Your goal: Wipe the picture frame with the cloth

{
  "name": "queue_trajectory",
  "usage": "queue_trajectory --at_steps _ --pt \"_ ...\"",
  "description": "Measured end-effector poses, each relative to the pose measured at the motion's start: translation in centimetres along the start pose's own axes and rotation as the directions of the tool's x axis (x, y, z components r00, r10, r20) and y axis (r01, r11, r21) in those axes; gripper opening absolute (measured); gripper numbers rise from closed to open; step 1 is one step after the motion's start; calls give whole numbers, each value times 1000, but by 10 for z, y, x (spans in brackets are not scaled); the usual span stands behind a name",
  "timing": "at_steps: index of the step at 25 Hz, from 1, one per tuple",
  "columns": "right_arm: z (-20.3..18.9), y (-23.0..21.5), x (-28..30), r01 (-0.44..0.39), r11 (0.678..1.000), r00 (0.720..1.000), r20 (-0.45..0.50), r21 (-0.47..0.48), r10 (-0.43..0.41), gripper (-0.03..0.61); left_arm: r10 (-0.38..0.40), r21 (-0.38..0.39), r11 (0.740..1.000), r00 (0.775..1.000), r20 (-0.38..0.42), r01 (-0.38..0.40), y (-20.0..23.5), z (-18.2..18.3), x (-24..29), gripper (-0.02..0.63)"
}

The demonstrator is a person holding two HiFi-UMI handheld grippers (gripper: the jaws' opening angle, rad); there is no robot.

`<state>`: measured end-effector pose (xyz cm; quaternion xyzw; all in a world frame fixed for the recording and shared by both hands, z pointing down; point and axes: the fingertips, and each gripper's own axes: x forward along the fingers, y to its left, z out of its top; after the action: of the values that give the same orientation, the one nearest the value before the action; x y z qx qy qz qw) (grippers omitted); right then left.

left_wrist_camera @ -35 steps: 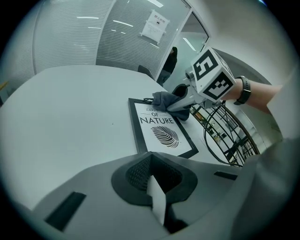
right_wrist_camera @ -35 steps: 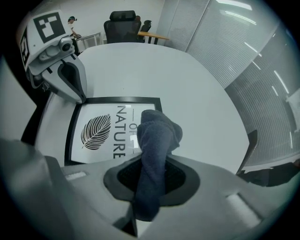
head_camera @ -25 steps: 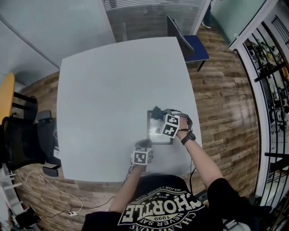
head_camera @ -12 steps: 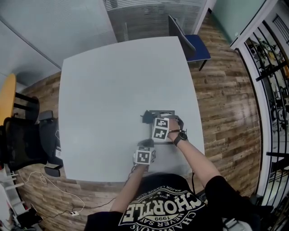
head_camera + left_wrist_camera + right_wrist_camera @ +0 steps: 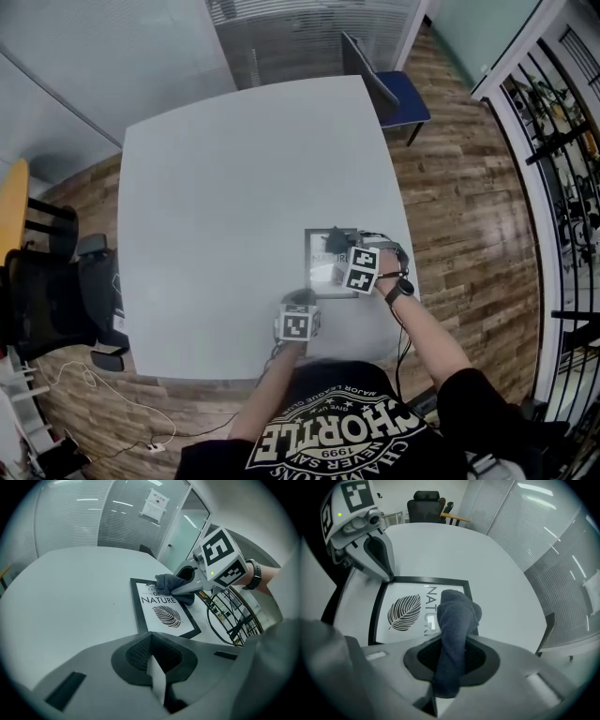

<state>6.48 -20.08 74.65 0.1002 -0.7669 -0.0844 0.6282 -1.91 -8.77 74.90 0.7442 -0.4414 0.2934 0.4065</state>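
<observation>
A black picture frame [image 5: 322,284] with a white leaf print reading NATURE lies flat near the table's front right corner; it also shows in the left gripper view [image 5: 136,606] and the right gripper view [image 5: 379,603]. My right gripper [image 5: 339,246] is shut on a dark grey cloth [image 5: 454,620], which rests on the frame's far end [image 5: 169,585]. My left gripper [image 5: 298,300] sits shut at the frame's near left corner, its jaws closed with nothing between them.
The grey-white table [image 5: 225,187] stretches bare to the left and back. A blue chair [image 5: 394,89] stands at its far right corner, black office chairs [image 5: 47,300] at the left. A black metal rack [image 5: 562,159] lines the right side.
The right gripper with the cloth swept left across the frame's far end, then back right to where it was. The left gripper stayed in place.
</observation>
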Motion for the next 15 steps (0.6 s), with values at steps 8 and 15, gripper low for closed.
queue_trajectory --at_steps 8,15 --pt "7 1 -5 -12 998 1000 24 70 10 72 2 4 1000 1000 7 -2 -1 0 1 2" --pt "80 9 -13 -71 994 983 177 82 55 72 1 27 1000 1000 12 -2 -2 2 -1 2"
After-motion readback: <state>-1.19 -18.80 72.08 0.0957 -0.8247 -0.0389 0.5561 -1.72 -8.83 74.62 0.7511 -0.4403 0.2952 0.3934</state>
